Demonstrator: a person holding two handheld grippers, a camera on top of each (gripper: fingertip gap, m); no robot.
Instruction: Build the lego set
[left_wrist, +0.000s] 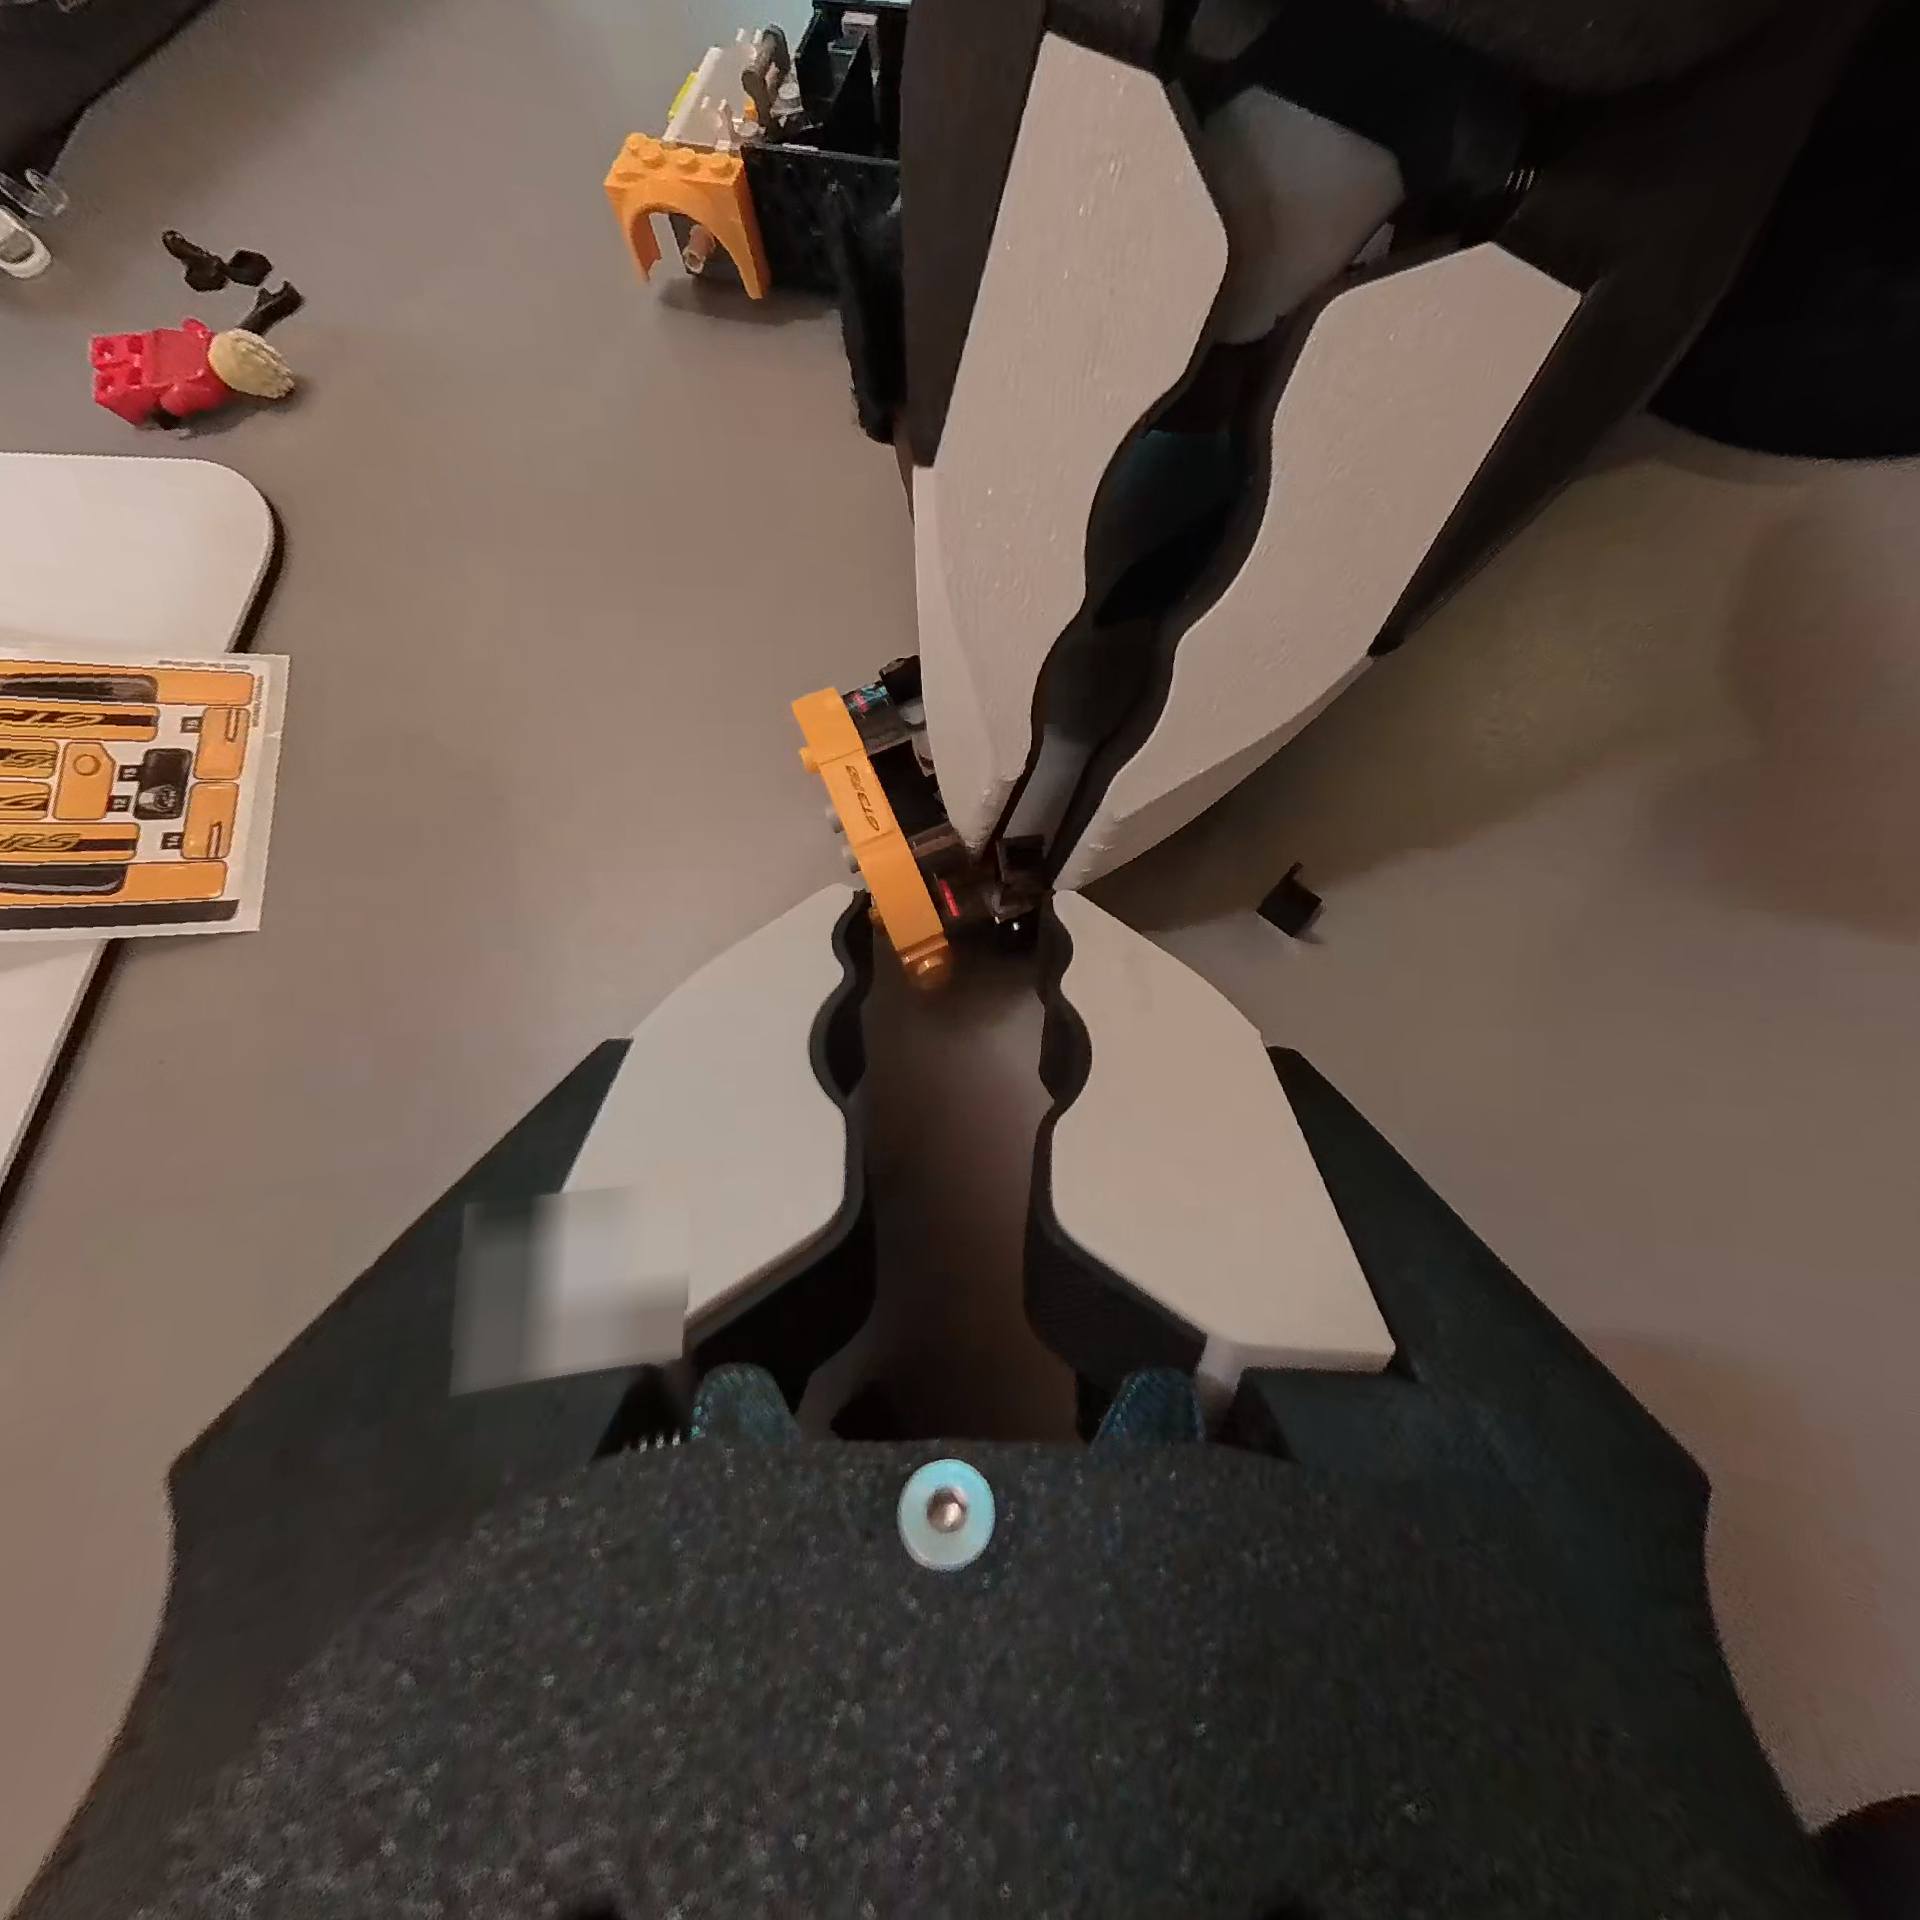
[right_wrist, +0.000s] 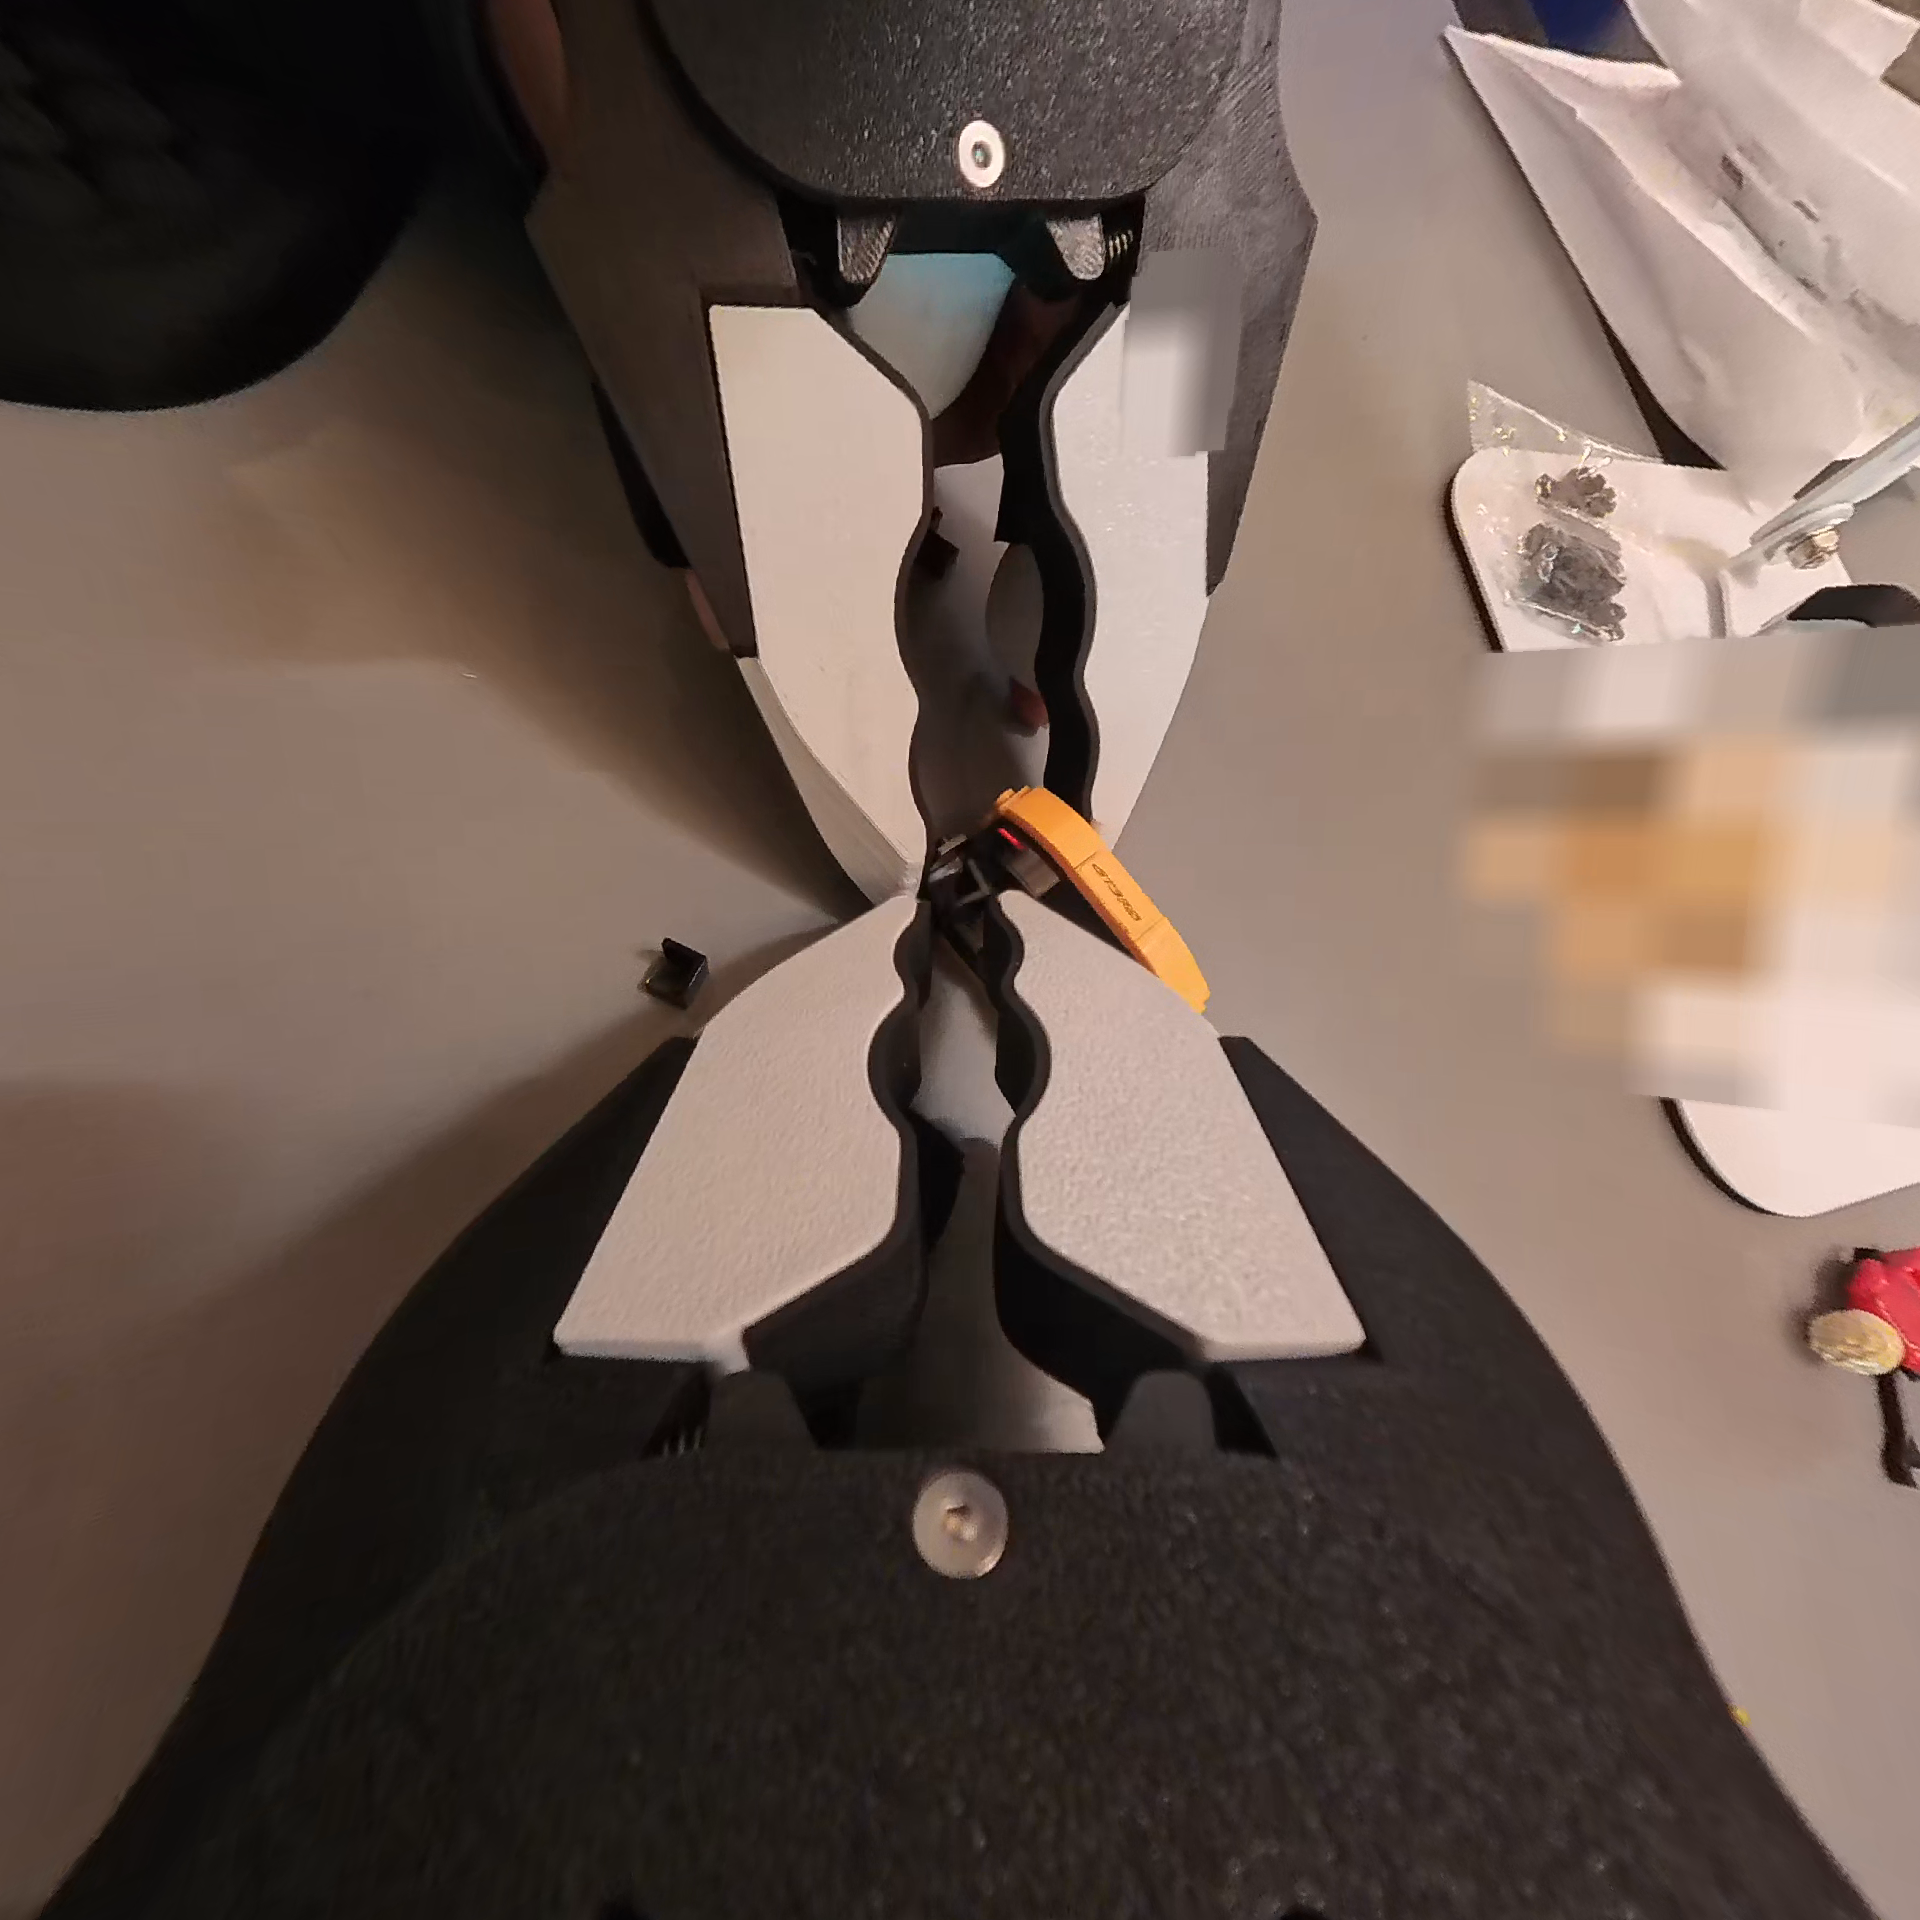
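Fingertips of the 2 grippers meet nose to nose above the grey table (left_wrist: 540, 499), which reads as a joining step: a small black piece (left_wrist: 1013, 862) is being pressed onto the orange and black assembly (left_wrist: 883, 821). The left gripper (left_wrist: 951, 920) stands spread, its jaws parted around the near end of the assembly, which sits right at its tips and leans off to their left; whether the pads actually bear on it I cannot tell. The right gripper (right_wrist: 956, 920) is clenched, its tips nipping the small black piece at the assembly's dark edge, the orange part lying just right of those tips. Next, I judge, comes a firm, square push so the studs seat, with the left gripper bracing against it. A spare black piece (right_wrist: 673, 972) lies on the table just left of the right gripper. Farther out are a sticker sheet (left_wrist: 125, 790), a red minifigure (left_wrist: 187, 369) and another orange and black sub-build (left_wrist: 748, 197).
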